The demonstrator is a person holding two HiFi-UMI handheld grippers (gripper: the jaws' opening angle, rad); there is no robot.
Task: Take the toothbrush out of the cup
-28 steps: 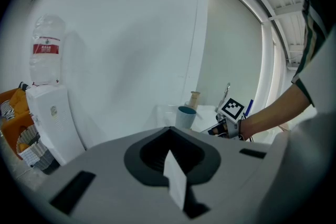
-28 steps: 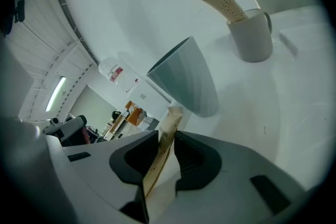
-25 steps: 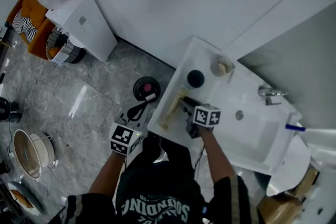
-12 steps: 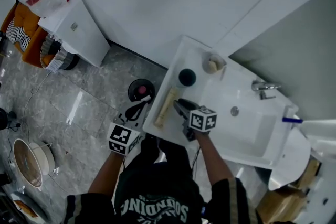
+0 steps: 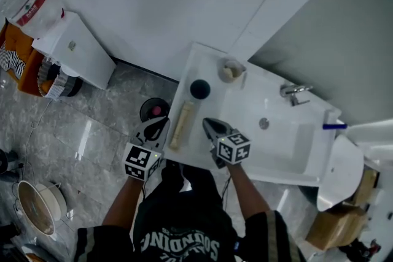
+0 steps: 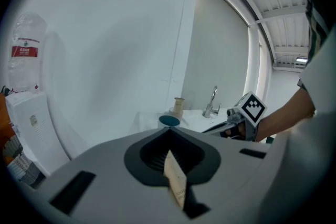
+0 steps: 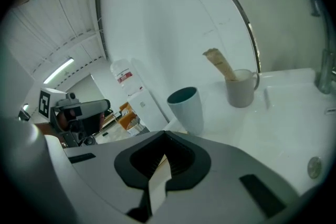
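A long beige toothbrush [image 5: 182, 126] lies flat on the white counter [image 5: 198, 61], near its left edge. The dark teal cup [image 5: 199, 89] [image 7: 187, 107] stands upright and empty just beyond it. My right gripper [image 5: 209, 124] [image 7: 167, 134] hovers to the right of the toothbrush, apart from it. Its jaws have just been closing and now stand shut with nothing between them. My left gripper [image 5: 162, 122] [image 6: 169, 128] hangs off the counter's left edge over the floor, jaws together and empty.
A beige mug [image 5: 231, 70] [image 7: 241, 89] holding a pale stick stands behind the cup. The sink basin [image 5: 288, 138] and faucet [image 5: 293, 92] lie to the right. A white cabinet [image 5: 73, 49] and a dark round thing [image 5: 153, 110] stand on the floor at left.
My right gripper has lifted away from the toothbrush, which stays lying on the counter, and its jaws have shut. My left gripper has drifted closer to the counter's edge.
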